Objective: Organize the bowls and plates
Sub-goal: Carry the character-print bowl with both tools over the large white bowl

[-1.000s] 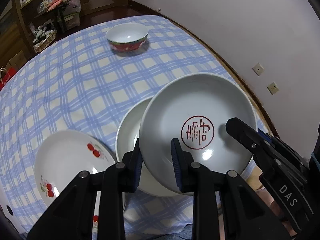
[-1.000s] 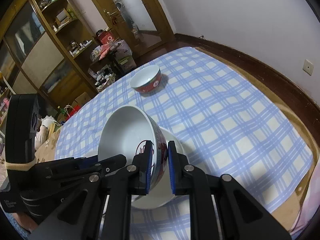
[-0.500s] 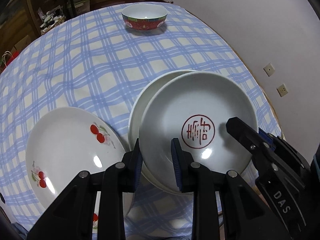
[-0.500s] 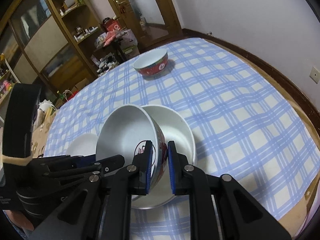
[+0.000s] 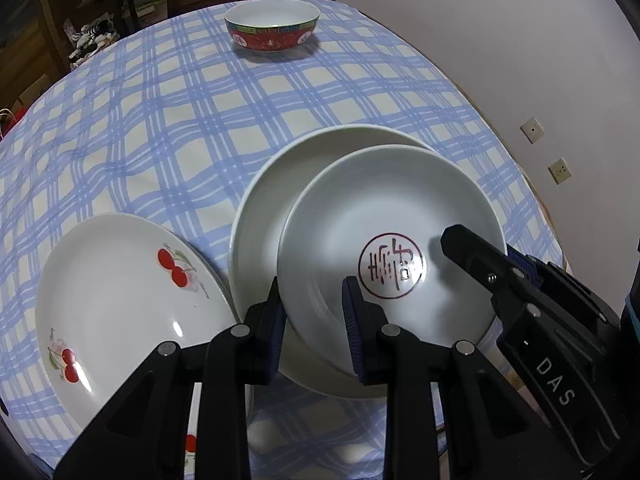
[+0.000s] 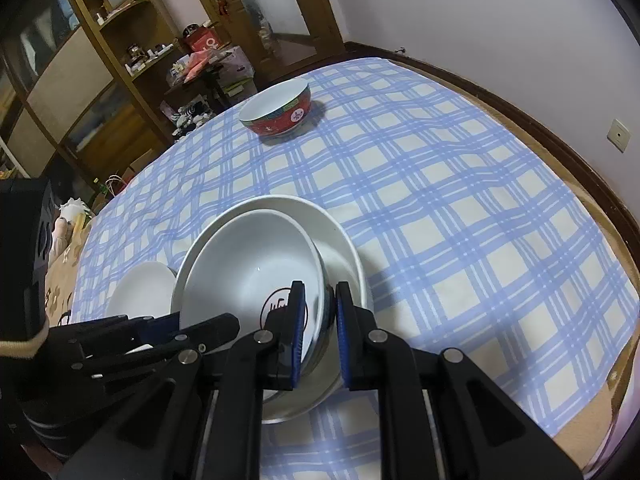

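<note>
A white bowl with a red seal mark (image 5: 384,236) is gripped on its rim from two sides. My left gripper (image 5: 314,314) is shut on its near rim. My right gripper (image 6: 318,316) is shut on its other rim and also shows in the left wrist view (image 5: 480,264). The bowl (image 6: 248,276) hangs low over a plain white plate (image 5: 280,192), shifted to its near right side. A cherry-patterned plate (image 5: 120,292) lies to the left. A red-sided bowl (image 5: 272,28) stands at the far side of the table.
The round table has a blue checked cloth (image 5: 160,120). A white wall with sockets (image 5: 558,170) runs close along the right. Wooden cabinets and shelves (image 6: 80,80) stand beyond the far edge, with clutter on the floor.
Both grippers have carried the seal bowl lower and nearer over the plain white plate. The views have tipped down and the red bowl now looks closer.
</note>
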The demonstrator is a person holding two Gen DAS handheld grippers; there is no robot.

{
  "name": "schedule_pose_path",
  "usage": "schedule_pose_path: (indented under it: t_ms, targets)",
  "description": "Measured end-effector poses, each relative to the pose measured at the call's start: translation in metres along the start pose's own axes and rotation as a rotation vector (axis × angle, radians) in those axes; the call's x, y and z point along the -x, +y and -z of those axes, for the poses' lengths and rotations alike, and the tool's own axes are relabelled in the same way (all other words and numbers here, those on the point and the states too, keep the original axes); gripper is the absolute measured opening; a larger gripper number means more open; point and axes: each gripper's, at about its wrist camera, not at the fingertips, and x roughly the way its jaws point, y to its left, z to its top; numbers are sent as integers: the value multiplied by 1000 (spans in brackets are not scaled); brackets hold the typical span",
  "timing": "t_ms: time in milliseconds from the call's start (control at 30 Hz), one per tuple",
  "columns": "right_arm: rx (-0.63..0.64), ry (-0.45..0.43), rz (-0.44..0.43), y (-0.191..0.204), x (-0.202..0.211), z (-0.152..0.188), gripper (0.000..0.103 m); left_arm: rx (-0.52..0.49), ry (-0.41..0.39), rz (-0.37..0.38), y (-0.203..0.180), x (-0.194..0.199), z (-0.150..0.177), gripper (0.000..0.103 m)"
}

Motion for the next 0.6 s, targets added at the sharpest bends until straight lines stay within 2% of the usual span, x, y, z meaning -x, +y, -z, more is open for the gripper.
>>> schedule_pose_path:
  t_ms: [433, 600]
  targets:
    - [-26, -1, 16, -5, -2, -2, 16, -26, 18, -31, -7, -4, 0, 27]
    - [-11, 4, 20, -3, -2, -1, 16, -72, 44, -62, -12, -6, 1, 27]
